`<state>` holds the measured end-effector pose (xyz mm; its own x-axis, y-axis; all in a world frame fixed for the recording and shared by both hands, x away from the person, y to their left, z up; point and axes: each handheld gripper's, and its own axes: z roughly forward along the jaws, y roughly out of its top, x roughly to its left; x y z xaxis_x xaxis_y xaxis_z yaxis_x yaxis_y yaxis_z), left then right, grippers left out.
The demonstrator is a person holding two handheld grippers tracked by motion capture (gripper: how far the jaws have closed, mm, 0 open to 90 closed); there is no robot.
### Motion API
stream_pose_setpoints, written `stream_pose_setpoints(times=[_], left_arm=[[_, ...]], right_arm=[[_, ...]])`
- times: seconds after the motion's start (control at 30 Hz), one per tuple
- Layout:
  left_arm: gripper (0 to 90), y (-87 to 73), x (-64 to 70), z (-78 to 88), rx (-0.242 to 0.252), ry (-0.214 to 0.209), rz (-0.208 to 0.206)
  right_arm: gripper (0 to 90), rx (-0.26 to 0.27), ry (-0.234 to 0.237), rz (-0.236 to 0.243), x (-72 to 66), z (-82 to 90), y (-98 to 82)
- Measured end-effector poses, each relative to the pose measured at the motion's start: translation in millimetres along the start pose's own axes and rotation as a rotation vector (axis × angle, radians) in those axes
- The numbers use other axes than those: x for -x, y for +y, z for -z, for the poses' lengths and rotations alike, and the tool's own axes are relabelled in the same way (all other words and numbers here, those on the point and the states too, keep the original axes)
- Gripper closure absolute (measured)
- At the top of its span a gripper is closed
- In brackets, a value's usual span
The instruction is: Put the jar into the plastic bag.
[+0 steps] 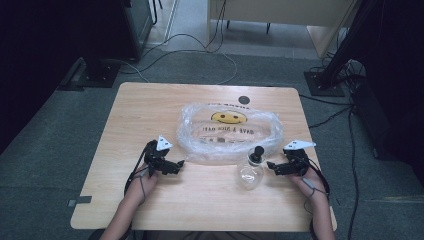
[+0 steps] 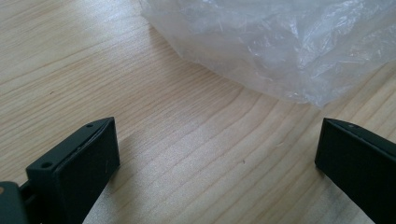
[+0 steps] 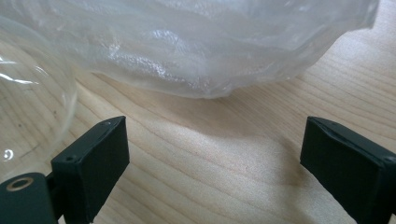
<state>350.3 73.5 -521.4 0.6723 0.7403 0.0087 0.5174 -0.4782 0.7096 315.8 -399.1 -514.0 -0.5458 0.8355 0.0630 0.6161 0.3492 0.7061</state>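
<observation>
Nearest the front edge of the light wooden table (image 1: 200, 200), the left claw (image 1: 179, 164) and right claw (image 1: 270, 165) are held low over the surface, each with jaws spread apart and nothing between them. Just beside the right claw, a round clear glass flask with a black stopper (image 1: 251, 170) is seen standing upright. Beyond both, a crumpled transparent plastic bag printed with a yellow smiley face (image 1: 227, 131) is laid flat at the table's middle.
</observation>
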Motion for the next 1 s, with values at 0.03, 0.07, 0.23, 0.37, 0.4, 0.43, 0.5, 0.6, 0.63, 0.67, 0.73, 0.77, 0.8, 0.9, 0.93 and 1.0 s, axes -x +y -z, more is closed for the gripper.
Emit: stream_pose_setpoints(times=[0.03,0.07,0.23,0.37,0.4,0.43,0.5,0.6,0.63,0.67,0.73,0.77,0.8,0.9,0.93,1.0], left_arm=[[0.0,0.0,0.0,0.0,0.0,0.0,0.0],[0.0,0.0,0.0,0.0,0.0,0.0,0.0],[0.0,0.0,0.0,0.0,0.0,0.0,0.0],[0.0,0.0,0.0,0.0,0.0,0.0,0.0],[0.0,0.0,0.0,0.0,0.0,0.0,0.0],[0.0,0.0,0.0,0.0,0.0,0.0,0.0],[0.0,0.0,0.0,0.0,0.0,0.0,0.0],[0.0,0.0,0.0,0.0,0.0,0.0,0.0],[0.0,0.0,0.0,0.0,0.0,0.0,0.0],[0.0,0.0,0.0,0.0,0.0,0.0,0.0],[0.0,0.0,0.0,0.0,0.0,0.0,0.0],[0.0,0.0,0.0,0.0,0.0,0.0,0.0],[0.0,0.0,0.0,0.0,0.0,0.0,0.0],[0.0,0.0,0.0,0.0,0.0,0.0,0.0],[0.0,0.0,0.0,0.0,0.0,0.0,0.0],[0.0,0.0,0.0,0.0,0.0,0.0,0.0]], right_arm=[[7.9,0.0,0.0,0.0,0.0,0.0,0.0],[7.9,0.011,0.002,0.001,0.3,3.6,1.3],[7.9,0.029,0.01,0.006,-0.7,11.4,4.3],[7.9,0.042,0.015,0.024,-5.2,19.9,9.5],[7.9,0.042,0.015,0.024,-5.2,19.9,9.5],[7.9,0.043,0.02,0.028,-6.5,21.3,10.5],[7.9,0.04,0.025,0.041,-9.1,23.8,12.5],[7.9,0.037,0.032,0.049,-12.4,26.7,15.0],[7.9,0.037,0.035,0.052,-13.5,27.8,15.8],[8.0,0.038,0.037,0.053,-14.2,28.9,16.4],[8.0,0.036,0.042,0.057,-15.9,31.6,17.9],[8.2,0.036,0.044,0.061,-17.0,33.3,18.6],[11.5,0.039,0.054,0.071,-19.3,37.1,20.2],[11.5,0.039,0.063,0.076,-22.6,40.5,22.2],[11.5,0.042,0.068,0.086,-24.3,42.1,23.1],[11.6,0.045,0.086,0.1,-28.2,45.2,24.7]])
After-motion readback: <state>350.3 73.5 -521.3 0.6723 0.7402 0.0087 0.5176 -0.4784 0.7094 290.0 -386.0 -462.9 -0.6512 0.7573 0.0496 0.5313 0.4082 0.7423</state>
